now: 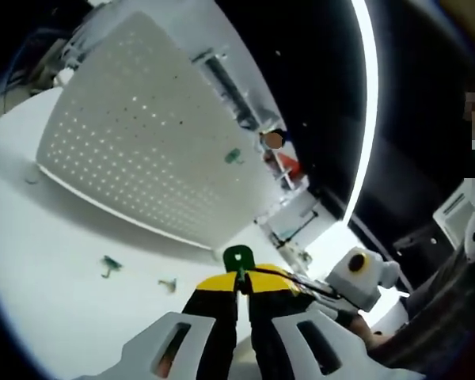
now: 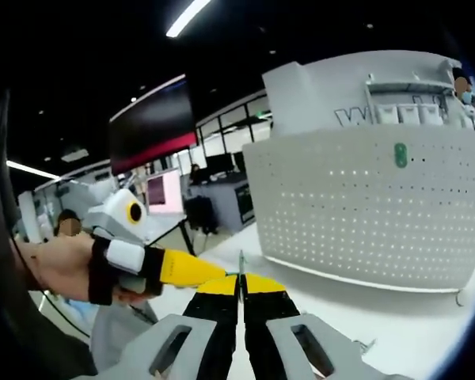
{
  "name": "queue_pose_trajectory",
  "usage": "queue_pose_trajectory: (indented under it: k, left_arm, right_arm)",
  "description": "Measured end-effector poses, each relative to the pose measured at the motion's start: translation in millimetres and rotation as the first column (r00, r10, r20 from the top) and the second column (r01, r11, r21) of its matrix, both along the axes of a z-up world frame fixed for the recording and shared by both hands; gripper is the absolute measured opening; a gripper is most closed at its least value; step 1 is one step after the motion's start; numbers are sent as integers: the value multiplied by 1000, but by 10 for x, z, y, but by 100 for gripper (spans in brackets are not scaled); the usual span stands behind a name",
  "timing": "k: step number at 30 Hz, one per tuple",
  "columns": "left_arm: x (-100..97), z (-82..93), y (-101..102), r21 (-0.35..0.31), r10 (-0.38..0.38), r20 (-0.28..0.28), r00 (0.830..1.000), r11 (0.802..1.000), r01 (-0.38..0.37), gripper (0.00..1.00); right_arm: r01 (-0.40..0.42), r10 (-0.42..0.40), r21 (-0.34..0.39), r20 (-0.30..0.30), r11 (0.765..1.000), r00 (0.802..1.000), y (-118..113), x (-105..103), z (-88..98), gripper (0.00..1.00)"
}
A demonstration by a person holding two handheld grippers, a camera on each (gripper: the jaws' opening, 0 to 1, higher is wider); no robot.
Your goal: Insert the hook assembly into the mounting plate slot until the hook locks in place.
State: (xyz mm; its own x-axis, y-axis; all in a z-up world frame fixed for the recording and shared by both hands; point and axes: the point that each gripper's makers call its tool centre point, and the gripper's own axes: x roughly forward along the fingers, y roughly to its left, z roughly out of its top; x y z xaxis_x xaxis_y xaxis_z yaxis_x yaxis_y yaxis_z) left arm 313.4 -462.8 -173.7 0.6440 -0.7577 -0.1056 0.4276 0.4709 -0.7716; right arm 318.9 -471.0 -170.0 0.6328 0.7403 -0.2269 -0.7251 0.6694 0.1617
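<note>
While its jaws clamp the green hook [image 1: 238, 260] upright toward the pegboard [image 1: 154, 134], the left gripper [image 1: 239, 291] meets the closed right gripper [image 2: 241, 286] above the white table [image 1: 55, 261].

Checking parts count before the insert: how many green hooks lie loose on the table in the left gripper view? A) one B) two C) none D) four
B: two green hooks lie on the white table in front of the pegboard; a third is already on the board, and another sits in the left gripper.
</note>
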Motion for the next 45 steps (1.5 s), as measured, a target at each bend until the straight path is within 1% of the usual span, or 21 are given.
queue_pose_trajectory:
  k: [3, 5, 8, 16, 19, 20, 23, 27, 29, 30, 31, 35, 38, 45]
  left_arm:
    - [1, 4, -12, 12, 1, 4, 1000, 1000, -1, 3]
    - [5, 17, -15, 16, -1, 8, 1000, 1000, 1, 3]
    - [7, 26, -22, 26, -5, 14, 1000, 1000, 4, 3]
    - [-8, 43, -29, 96, -11, 58, 998, 995, 6, 2]
    - [-1, 50, -26, 130, -16, 72, 997, 992, 6, 2]
    - [5, 50, -24, 148, -18, 79, 997, 989, 6, 2]
    - [21, 57, -17, 175, -15, 89, 996, 985, 0, 2]
    - [56, 112, 6, 177, 1, 101, 995, 984, -19, 2]
    - [86, 119, 34, 232, 3, 132, 991, 972, -33, 2]
    - [106, 132, 50, 270, 3, 154, 988, 962, -45, 2]
    - [122, 159, 57, 294, 4, 173, 985, 954, -55, 2]
    - [158, 228, 58, 309, 22, 195, 981, 947, -83, 2]
    - [181, 225, 64, 369, 24, 224, 974, 923, -108, 2]
    - [168, 223, 44, 425, 29, 247, 969, 895, -135, 2]
  right_arm:
    - [-2, 4, -47, 40, 999, 999, -5, 2, 8, 0]
    - [-1, 3, -50, 50, 999, 999, -6, 2, 19, 0]
    - [-1, 3, -51, 52, 999, 999, -17, 9, 23, 0]
    - [-4, 6, -49, 37, 999, 999, -28, 9, 11, 0]
    - [18, -17, -29, 31, 999, 999, -72, 40, 40, 4]
    - [18, -17, -24, 27, 1000, 1000, -78, 40, 43, 5]
    - [22, -22, -12, 17, 1000, 1000, -95, 35, 59, 5]
    - [34, -34, 6, 19, 999, 999, -131, 31, 107, 6]
    - [40, -40, 18, 18, 999, 999, -166, 28, 122, 7]
    - [49, -50, 16, 18, 999, 999, -197, 28, 119, 6]
    - [59, -59, 13, 19, 998, 998, -227, 33, 113, 6]
    - [87, -87, 11, 3, 996, 996, -367, 14, 66, 6]
    - [102, -103, -10, -17, 995, 995, -453, -16, -10, 6]
    - [139, -143, -87, -46, 987, 989, -652, -105, -197, 8]
